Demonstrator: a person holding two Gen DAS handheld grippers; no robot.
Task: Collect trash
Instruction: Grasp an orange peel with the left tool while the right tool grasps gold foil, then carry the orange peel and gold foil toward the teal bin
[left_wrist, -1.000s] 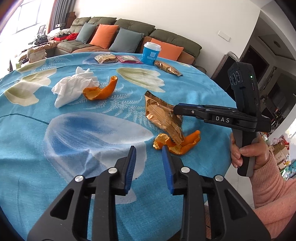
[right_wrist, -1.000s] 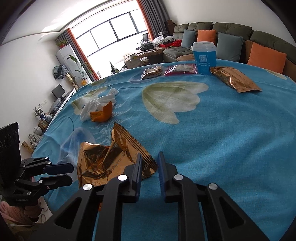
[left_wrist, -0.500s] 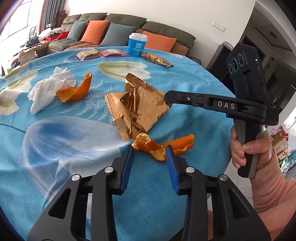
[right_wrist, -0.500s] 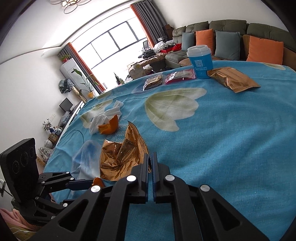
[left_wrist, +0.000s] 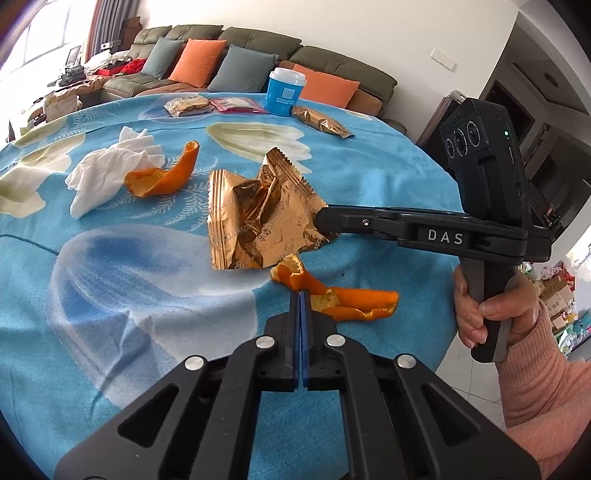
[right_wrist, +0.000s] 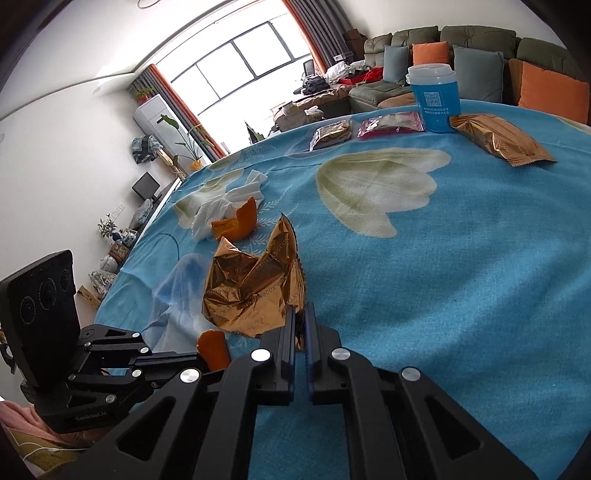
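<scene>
Right gripper (right_wrist: 300, 325) clamped on gold wrapper (left_wrist: 258, 218) corner, lifting it for disposal. Left gripper (left_wrist: 299, 295) just closed on orange peel (left_wrist: 343, 301) edge at six o'clock of wrapper.

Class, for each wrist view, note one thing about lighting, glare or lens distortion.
Left wrist view: the fisheye bows the table edge; the gold wrapper glints. Right wrist view: the window is blown out white; corners go dark.

Black grippers (left_wrist: 300, 295), blue-padded fingers (left_wrist: 303, 332), silver screws, white "DAS" lettering, pink knit sleeve (left_wrist: 532, 373)
</scene>
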